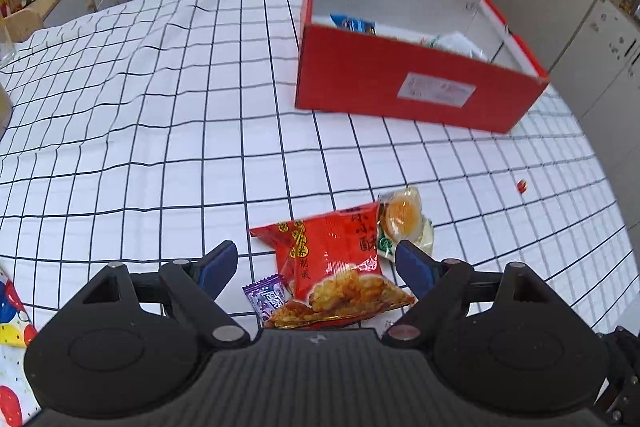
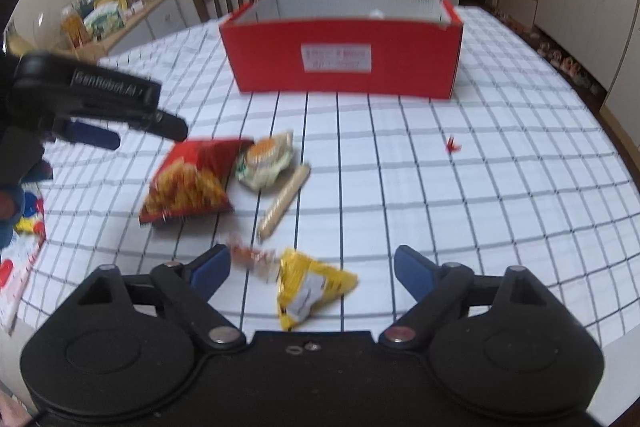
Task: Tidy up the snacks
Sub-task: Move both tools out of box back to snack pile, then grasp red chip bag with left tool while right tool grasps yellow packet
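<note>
Even indoor light, soft shadows; left wrist view sharp, right wrist view motion-blurred, both fisheye-warped with dark corners.

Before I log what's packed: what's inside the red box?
Inside the red box, a blue packet sits near the far wall and a pale wrapped item to its right; the near wall hides the floor.

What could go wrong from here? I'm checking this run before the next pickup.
The left tool is open over the red chip bag, with a purple candy and a clear-wrapped cake crowding it, so closing may catch or push a neighbour. The right tool hangs open above a yellow packet beside a small red candy; the blurred view suggests motion, risking a misaligned grasp.
</note>
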### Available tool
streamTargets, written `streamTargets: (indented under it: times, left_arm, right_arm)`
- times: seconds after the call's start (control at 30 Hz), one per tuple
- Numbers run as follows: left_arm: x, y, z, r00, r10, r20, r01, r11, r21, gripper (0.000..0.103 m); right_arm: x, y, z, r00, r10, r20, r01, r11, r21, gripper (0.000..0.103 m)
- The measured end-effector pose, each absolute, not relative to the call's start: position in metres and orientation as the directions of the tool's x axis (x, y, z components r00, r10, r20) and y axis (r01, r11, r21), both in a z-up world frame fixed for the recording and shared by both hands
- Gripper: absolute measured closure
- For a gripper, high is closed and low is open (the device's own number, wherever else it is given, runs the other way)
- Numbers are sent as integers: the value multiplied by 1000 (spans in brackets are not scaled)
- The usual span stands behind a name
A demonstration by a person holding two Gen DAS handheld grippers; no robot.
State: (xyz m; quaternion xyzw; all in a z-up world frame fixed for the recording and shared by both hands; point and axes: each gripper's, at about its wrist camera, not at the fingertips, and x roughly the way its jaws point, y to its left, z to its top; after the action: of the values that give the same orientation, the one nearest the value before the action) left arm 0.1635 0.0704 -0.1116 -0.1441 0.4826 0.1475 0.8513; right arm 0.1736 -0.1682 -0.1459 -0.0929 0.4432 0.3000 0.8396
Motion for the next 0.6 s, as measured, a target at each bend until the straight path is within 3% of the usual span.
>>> streamTargets:
  times: [0.4,0.5,0.6]
  left_arm:
    - [186,68,-134,443,53,-895,-364,923,-125,17]
    - [190,71,-137,429,53,-902,-371,920,-122,26]
    - [193,73,-140,420,59,-906,-374,920,-114,28]
  right_arm:
    - [191,-167,-177,315,405,-858,-471,852,229,33]
    - [193,-166,-181,311,399,-863,-460,857,231,38]
    - [198,-166,-184,303,399,-865,-448,861,240,44]
